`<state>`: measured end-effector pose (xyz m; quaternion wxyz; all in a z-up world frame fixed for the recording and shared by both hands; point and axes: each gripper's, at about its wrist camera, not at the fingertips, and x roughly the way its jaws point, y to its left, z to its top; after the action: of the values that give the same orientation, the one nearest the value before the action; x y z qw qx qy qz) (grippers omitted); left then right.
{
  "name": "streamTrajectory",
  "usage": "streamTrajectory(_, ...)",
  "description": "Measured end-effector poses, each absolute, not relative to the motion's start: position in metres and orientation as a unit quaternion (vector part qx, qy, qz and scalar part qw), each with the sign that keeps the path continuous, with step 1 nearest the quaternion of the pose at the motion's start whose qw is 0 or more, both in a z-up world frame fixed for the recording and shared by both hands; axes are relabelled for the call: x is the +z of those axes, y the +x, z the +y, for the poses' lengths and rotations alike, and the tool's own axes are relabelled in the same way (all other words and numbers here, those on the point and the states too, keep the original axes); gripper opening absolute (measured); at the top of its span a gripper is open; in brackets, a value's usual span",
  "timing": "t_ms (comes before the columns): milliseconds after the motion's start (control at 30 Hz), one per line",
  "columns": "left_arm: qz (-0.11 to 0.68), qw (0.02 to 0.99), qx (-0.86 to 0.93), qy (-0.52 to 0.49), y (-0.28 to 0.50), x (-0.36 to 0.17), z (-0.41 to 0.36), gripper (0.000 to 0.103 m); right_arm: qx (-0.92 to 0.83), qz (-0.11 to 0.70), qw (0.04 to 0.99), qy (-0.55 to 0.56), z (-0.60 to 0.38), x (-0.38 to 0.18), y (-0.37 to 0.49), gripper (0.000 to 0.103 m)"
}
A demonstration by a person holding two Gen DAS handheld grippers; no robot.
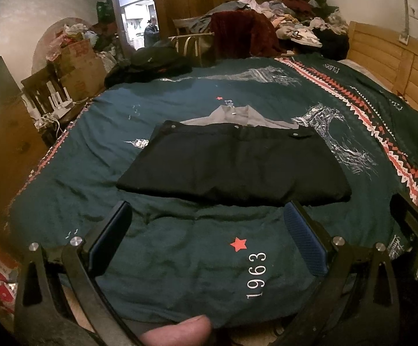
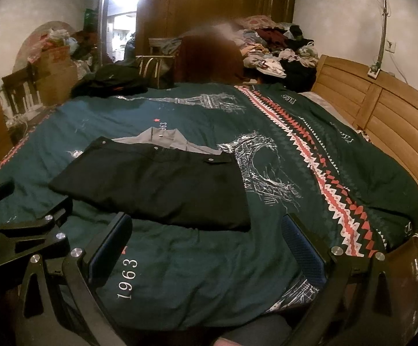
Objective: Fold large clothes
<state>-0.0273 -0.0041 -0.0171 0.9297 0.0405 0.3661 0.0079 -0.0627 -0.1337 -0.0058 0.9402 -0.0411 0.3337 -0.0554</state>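
A black garment (image 1: 233, 163) lies folded into a flat rectangle on the dark green bedspread (image 1: 180, 259), with a grey lining or second piece (image 1: 238, 116) showing past its far edge. My left gripper (image 1: 209, 230) is open, just short of the garment's near edge, holding nothing. In the right wrist view the same black garment (image 2: 157, 184) lies ahead and to the left. My right gripper (image 2: 206, 242) is open too, its left finger close to the garment's near right corner, with nothing between the fingers. The left gripper's frame (image 2: 21, 230) shows at the left edge.
A heap of loose clothes (image 1: 295, 20) covers the far end of the bed, with a dark jacket (image 1: 151, 63) at the far left corner. A wooden headboard (image 2: 382, 121) runs along the right. Boxes (image 1: 76, 66) and a chair stand on the left. A thumb (image 1: 177, 331) shows at the bottom.
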Motion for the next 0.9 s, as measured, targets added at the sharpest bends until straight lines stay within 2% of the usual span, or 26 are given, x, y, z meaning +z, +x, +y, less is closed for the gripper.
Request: streamTrajectory(900,0.351,0.936,0.011,0.035,-0.0319,-0.0138,0.0002,0.103,-0.048,0.333,0.941,-0.040,-0.1250,-0.0064,-0.0627,0.103)
